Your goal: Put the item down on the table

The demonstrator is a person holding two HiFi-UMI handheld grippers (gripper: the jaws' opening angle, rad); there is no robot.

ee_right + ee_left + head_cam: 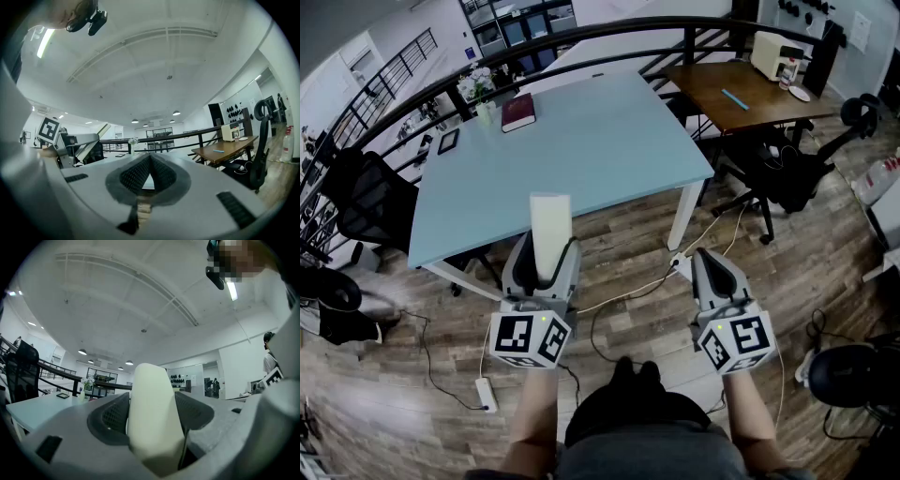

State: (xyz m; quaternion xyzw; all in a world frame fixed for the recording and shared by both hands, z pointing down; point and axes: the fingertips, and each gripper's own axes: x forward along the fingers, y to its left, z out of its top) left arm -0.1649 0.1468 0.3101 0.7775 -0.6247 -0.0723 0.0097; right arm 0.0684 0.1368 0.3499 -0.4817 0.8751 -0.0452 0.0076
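Observation:
A cream-white rectangular block stands up between the jaws of my left gripper, which is shut on it in front of the table's near edge. In the left gripper view the block fills the gap between the two dark pads and sticks out past them. My right gripper is held level with it, to the right, over the wooden floor; its jaws meet at the tips with nothing between them. The light-blue table lies just ahead of both grippers.
On the table's far left corner lie a dark red book, a small black frame and a vase of flowers. A black office chair stands left of it. A brown desk and another chair are at the right. Cables cross the floor.

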